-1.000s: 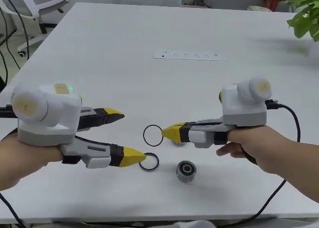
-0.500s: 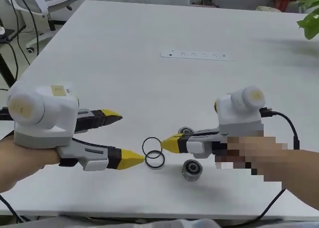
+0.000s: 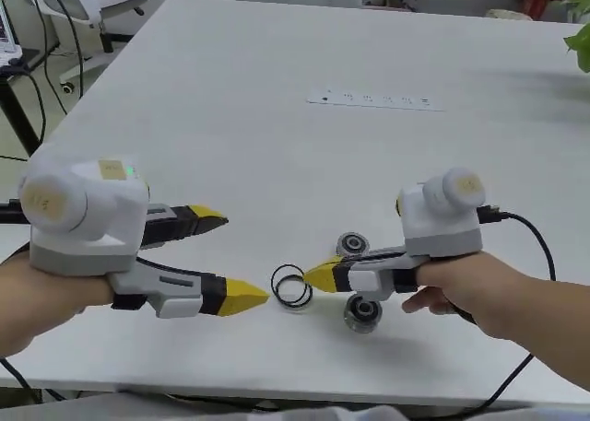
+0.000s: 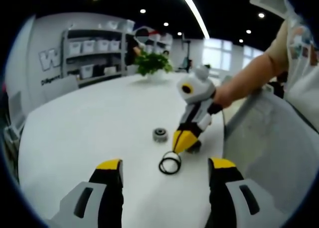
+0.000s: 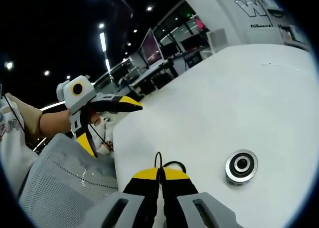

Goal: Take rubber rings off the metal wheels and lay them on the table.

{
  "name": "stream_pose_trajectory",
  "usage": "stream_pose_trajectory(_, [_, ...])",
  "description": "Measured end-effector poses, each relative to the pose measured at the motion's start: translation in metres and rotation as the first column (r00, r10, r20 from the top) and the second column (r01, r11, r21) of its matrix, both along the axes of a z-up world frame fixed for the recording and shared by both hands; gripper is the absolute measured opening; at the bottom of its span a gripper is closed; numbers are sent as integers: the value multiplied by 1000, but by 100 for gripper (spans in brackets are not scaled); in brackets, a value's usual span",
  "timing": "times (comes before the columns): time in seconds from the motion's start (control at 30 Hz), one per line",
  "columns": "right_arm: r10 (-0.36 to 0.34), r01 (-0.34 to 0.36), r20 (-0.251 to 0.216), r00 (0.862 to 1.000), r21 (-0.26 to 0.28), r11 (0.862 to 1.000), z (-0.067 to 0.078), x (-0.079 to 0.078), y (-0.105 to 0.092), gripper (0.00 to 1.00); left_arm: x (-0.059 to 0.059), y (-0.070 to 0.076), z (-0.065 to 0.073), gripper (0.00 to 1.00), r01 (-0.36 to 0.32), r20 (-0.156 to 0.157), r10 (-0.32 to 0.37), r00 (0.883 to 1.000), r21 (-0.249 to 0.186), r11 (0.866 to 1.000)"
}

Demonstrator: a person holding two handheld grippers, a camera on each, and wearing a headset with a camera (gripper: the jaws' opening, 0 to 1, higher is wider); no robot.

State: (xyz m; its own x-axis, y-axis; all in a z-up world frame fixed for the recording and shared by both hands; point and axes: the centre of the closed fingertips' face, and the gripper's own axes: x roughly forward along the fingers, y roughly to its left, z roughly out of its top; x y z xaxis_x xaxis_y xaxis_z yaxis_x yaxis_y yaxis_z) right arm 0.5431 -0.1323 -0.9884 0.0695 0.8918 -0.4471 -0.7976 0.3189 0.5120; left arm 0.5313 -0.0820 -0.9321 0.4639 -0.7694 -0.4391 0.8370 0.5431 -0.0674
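The left tongs [image 3: 229, 258] are wide open and hold nothing. Two rubber rings [image 3: 291, 286] are off, low by the counter [image 3: 277, 145]. The right tongs [image 3: 312, 275] are pinched shut on one, not let go yet. Two metal wheels [image 3: 362, 312] sit just beside. I cannot tell if they have more rings.

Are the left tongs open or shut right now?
Open: on the left tongs the two yellow tips stand wide apart, gripping nothing.

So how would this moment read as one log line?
left gripper open, empty | right gripper shut on rubber ring | second ring on table | two metal wheels nearby
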Motion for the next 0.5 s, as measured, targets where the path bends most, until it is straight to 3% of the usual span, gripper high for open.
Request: stream_pose_trajectory(0.5, [-13,13,6,1000,-38,999,-9,2,-5,0,0,-3,-2,70,0,-6,0,1000,3,1000])
